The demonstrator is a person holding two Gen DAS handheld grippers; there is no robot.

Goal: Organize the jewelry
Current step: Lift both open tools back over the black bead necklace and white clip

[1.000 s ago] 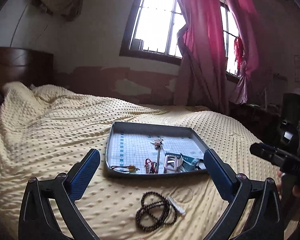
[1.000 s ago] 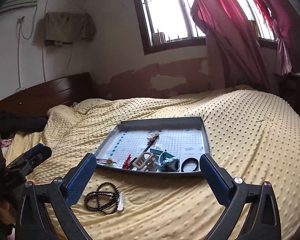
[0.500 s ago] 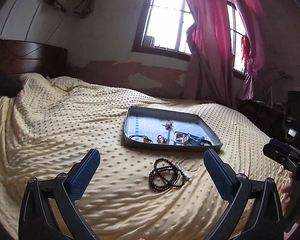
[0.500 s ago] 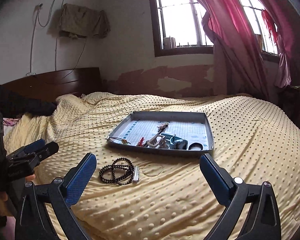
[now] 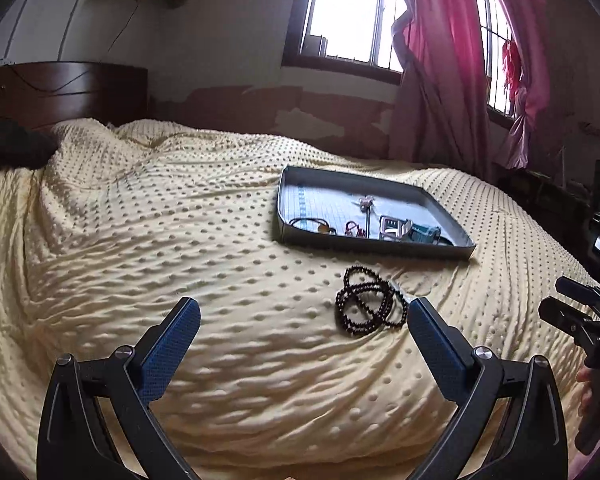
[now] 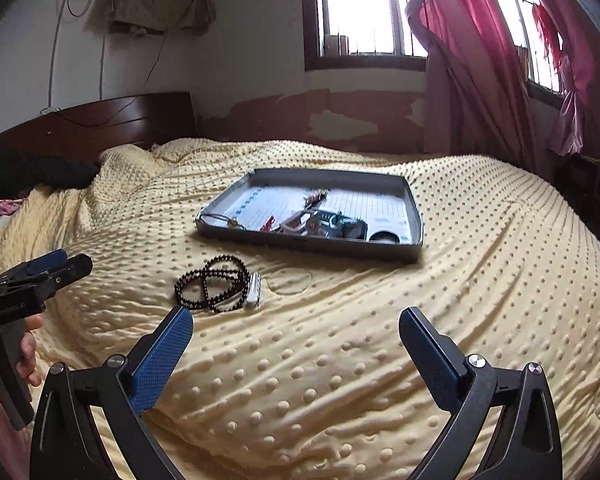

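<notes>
A grey tray (image 5: 374, 249) (image 6: 312, 242) lies on the yellow dotted bedspread (image 5: 180, 240) and holds several small jewelry pieces along its near side. A black bead necklace (image 5: 366, 300) (image 6: 212, 282) lies coiled on the bedspread in front of the tray, with a small white clip (image 6: 253, 290) beside it. My left gripper (image 5: 304, 312) hangs open above the bedspread, short of the necklace, holding nothing. My right gripper (image 6: 296, 320) is open too, with the necklace ahead and to its left. Each gripper shows at the edge of the other's view.
A dark wooden headboard (image 6: 100, 126) stands at the bed's far left, with a black pillow (image 5: 12, 148) below it. A barred window (image 6: 364, 12) and pink curtains (image 5: 452, 60) are behind the bed. A hand (image 6: 28, 352) holds the left gripper's handle.
Both grippers have pulled back from the tray, so tray and necklace look smaller and farther away. Both stay open. Nothing on the bed has moved.
</notes>
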